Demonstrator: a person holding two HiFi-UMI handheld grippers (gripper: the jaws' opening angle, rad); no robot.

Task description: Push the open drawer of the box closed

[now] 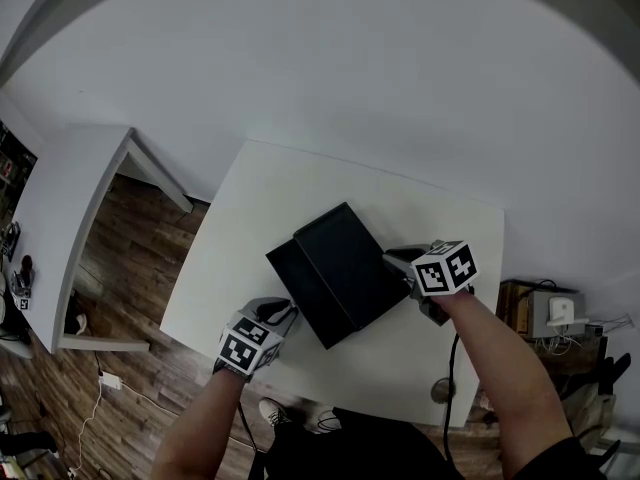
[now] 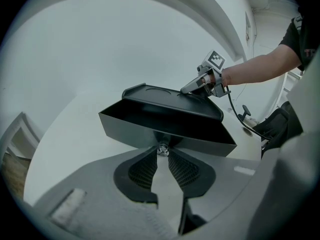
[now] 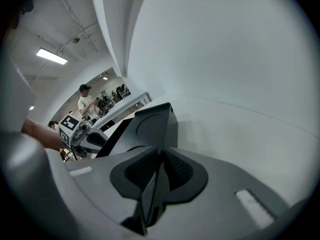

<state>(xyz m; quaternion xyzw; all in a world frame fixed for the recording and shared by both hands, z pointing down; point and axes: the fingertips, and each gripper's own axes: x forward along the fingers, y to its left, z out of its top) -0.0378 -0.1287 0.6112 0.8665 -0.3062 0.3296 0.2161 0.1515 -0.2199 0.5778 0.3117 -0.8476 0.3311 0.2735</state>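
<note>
Open drawer of the black box, on the white table. The drawer lies straight ahead of the left gripper, with its front panel broadside to the jaws. We read these jaws as pinched on the small knob at the panel's middle. The slide axis runs from this gripper toward the right gripper (clamped on a thin edge at the box's far side). We judge that the left gripper pushes while the right one braces.
</note>
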